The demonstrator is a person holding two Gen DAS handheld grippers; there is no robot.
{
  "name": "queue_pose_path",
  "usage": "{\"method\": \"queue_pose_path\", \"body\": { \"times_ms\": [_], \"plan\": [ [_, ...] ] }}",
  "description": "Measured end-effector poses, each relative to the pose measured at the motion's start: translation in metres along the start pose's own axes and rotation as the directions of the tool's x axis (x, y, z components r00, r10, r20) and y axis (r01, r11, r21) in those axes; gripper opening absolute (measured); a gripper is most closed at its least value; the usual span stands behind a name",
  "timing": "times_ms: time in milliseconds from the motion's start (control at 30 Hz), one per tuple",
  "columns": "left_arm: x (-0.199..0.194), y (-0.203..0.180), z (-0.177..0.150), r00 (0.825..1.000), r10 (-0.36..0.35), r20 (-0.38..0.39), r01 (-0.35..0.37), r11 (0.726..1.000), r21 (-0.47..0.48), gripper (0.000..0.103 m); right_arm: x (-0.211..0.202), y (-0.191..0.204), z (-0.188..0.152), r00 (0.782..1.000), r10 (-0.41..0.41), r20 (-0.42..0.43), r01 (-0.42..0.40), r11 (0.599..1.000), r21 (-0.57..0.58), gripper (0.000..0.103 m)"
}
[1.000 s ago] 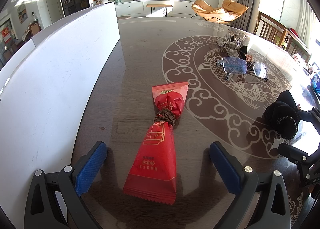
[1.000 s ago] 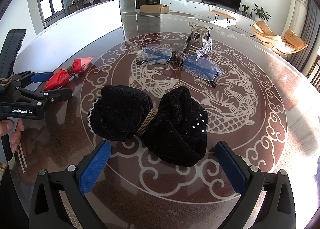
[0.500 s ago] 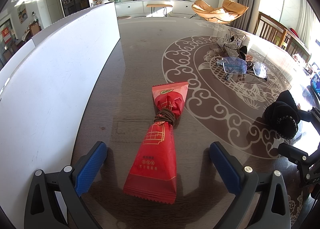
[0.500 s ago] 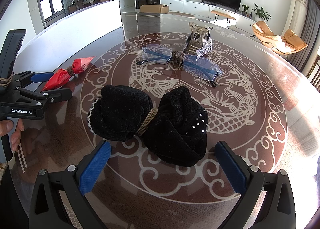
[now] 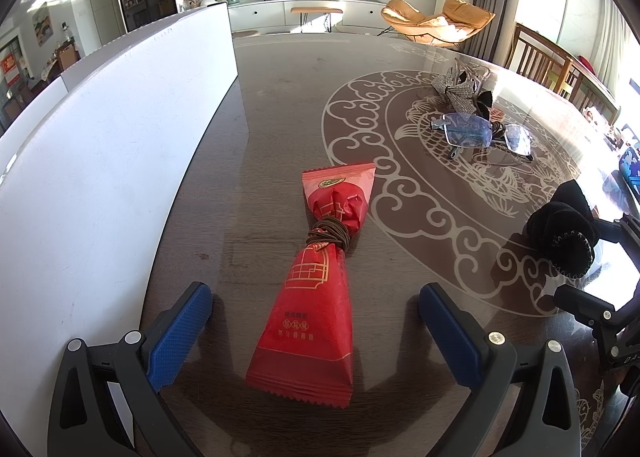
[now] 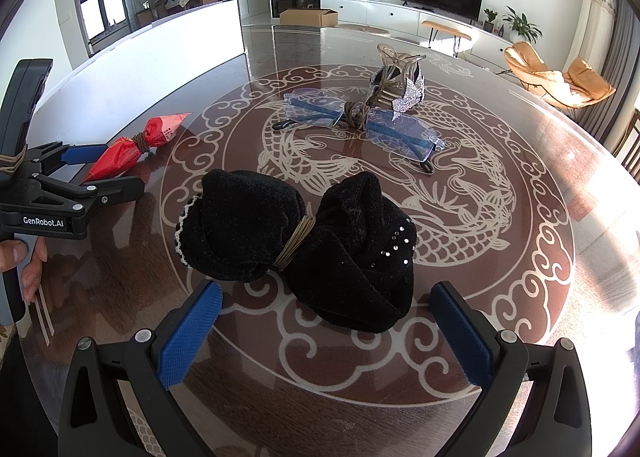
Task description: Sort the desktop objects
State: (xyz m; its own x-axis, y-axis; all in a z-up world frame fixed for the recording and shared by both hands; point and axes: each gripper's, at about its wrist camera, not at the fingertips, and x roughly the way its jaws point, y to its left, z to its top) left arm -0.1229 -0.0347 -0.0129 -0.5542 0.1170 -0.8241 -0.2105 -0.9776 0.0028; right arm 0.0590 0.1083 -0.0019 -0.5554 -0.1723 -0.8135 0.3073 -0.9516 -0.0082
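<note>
A red snack packet [image 5: 316,289] with a brown band round its middle lies on the dark table, its near end between the pads of my open left gripper [image 5: 316,337]. It also shows in the right wrist view [image 6: 132,147]. A black cloth bundle [image 6: 300,241] tied with a tan band lies just ahead of my open right gripper [image 6: 326,333]; it also shows in the left wrist view [image 5: 564,229]. Farther off lie glasses [image 6: 360,125] with a band round the bridge, and a sparkly hair claw [image 6: 396,81].
A long white board [image 5: 100,145] stands along the table's left side. The table [image 6: 480,265] has a round dragon pattern. The left gripper's body [image 6: 60,193] and the hand holding it are at the left of the right wrist view. Chairs stand beyond the far edge.
</note>
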Motion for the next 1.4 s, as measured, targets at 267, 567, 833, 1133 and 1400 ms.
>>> {"method": "queue_pose_path", "body": {
  "times_ms": [267,567,833,1133,1400],
  "plan": [
    [0.001,-0.001,0.012,0.998,-0.055,-0.028,0.058,0.994,0.097,0.086,0.002,0.0,0.004,0.999,0.02,-0.032,-0.021,0.999,-0.029,0.103],
    [-0.024,-0.014,-0.002,0.99,-0.137,-0.018,0.138,0.987,0.081,0.024,0.002,0.01,0.031,0.988,0.078,-0.133,-0.096,0.986,-0.137,0.064],
    [-0.064,-0.016,-0.017,0.975,-0.215,0.05,0.213,0.977,0.026,0.024,-0.038,0.01,0.026,0.989,0.103,-0.106,-0.11,0.992,-0.068,0.046],
    [-0.149,0.038,0.014,0.943,-0.27,0.197,0.286,0.956,-0.058,0.024,-0.087,0.045,0.086,0.982,0.19,0.019,-0.188,0.979,-0.074,0.046],
    [-0.187,0.185,0.01,0.98,-0.037,0.198,0.086,0.966,-0.244,0.024,-0.099,0.181,0.167,0.922,0.379,0.083,-0.356,0.911,-0.208,0.046]
  ]
}}
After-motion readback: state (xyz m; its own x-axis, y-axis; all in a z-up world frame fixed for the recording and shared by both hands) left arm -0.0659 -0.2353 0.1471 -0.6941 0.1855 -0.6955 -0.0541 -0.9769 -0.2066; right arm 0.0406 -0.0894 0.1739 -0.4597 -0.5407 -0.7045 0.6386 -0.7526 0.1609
